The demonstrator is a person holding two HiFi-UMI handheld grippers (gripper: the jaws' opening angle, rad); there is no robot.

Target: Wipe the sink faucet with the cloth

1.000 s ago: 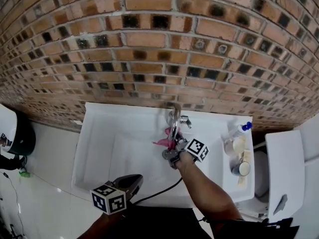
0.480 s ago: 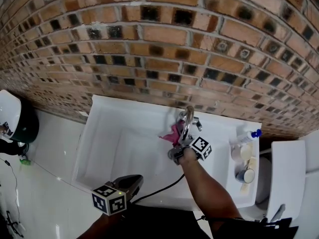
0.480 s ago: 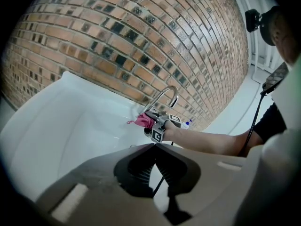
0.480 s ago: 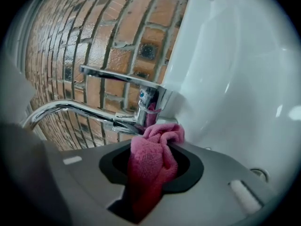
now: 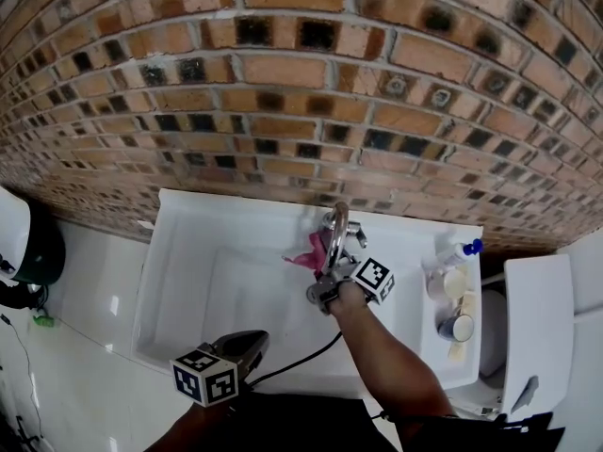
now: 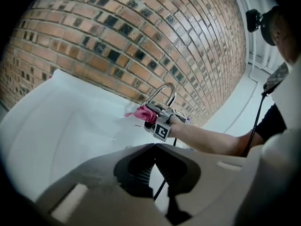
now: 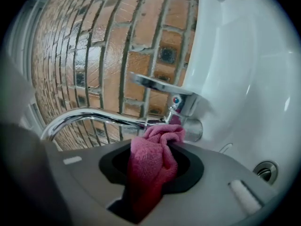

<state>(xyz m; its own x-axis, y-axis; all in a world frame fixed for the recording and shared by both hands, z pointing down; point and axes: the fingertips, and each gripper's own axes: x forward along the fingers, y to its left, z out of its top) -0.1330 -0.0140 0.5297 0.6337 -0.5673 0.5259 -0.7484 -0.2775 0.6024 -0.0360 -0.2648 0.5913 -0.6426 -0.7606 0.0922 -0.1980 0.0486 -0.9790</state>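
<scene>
Right gripper view shows your right gripper (image 5: 325, 293) clamped on the pink cloth (image 7: 153, 161), bunched against the faucet (image 7: 94, 116) at mid-frame, left gripper (image 6: 154, 146) closed on nothing, so careful: a hard swipe could bump the lever (image 7: 160, 84) and start water.

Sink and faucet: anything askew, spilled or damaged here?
Nothing stands out. The right hand-held gripper clamps the pink cloth at the faucet; the left hand-held gripper hangs shut and empty near the front edge of the sink.
</scene>
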